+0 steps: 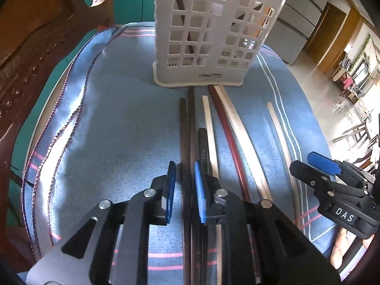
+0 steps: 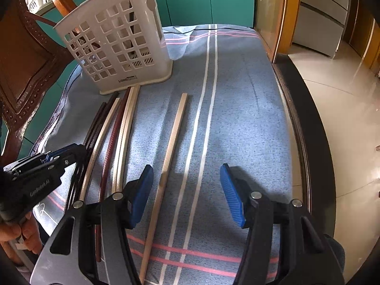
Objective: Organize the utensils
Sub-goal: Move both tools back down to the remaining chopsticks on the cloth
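Several chopsticks lie side by side on the blue cloth, pointing at a white perforated utensil basket (image 1: 213,35) (image 2: 114,47) that holds a few dark sticks. My left gripper (image 1: 185,190) (image 2: 78,149) is low over the cloth. Its blue pads stand narrowly apart astride two dark brown chopsticks (image 1: 187,123) (image 2: 95,123), with a sliver of gap on the left side. Right of them lie a black stick (image 1: 203,142), a red one (image 1: 228,130) (image 2: 111,147) and pale ones. My right gripper (image 2: 187,190) (image 1: 311,166) is wide open over a lone pale chopstick (image 2: 171,147) (image 1: 280,130) near its left pad.
The striped blue cloth (image 2: 237,118) covers a table whose dark edge (image 2: 304,118) runs along the right, with tiled floor beyond. A carved wooden chair (image 1: 35,59) stands at the left, and teal cabinets (image 2: 209,0) are behind. A person's fingers (image 2: 14,232) hold the left gripper's handle.
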Motion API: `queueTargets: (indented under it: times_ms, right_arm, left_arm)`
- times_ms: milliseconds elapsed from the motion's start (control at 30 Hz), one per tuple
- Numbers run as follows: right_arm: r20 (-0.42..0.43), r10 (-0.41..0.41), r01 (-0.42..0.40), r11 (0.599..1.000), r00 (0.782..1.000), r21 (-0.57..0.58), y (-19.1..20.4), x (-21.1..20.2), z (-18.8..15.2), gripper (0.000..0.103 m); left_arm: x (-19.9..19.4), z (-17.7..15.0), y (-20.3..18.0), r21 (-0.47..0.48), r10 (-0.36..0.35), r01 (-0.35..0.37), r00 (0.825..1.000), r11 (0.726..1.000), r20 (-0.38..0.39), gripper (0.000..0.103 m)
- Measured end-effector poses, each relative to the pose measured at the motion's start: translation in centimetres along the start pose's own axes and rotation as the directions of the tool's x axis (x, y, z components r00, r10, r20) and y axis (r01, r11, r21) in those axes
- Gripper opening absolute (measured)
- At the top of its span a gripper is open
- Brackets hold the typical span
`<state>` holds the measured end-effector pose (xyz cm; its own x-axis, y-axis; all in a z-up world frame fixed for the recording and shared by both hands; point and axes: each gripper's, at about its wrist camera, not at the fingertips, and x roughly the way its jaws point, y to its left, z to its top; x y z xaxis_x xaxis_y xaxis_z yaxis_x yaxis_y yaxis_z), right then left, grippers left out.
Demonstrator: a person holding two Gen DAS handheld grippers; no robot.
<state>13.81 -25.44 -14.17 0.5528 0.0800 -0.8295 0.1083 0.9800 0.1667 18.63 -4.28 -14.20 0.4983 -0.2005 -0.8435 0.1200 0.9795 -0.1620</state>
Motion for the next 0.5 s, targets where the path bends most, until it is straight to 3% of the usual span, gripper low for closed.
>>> queueTargets:
  times_ms: [167, 333, 500]
  right_arm:
    - [0.002, -0.001, 0.001, 1.0, 1.0, 0.004, -0.1, 0.1, 0.0, 0.057]
    - [0.001, 0.0, 0.0, 1.0, 1.0, 0.003, 0.0, 0.2, 0.0, 0.057]
    - [0.002, 0.006, -0.006, 1.0, 1.0, 0.004, 0.0, 0.3, 0.0, 0.057]
  left_arm:
    - [-0.5, -0.4, 1.1, -0.035, 0.02, -0.02, 1.0, 0.999, 0.0, 0.017]
    - [-0.6, -0.8, 1.9, -0.064, -0.017, 0.017, 1.0, 0.998, 0.001, 0.017]
    - [-0.8, -0.8, 2.3, -0.067, 0.007, -0.007, 1.0, 0.998, 0.006, 0.019]
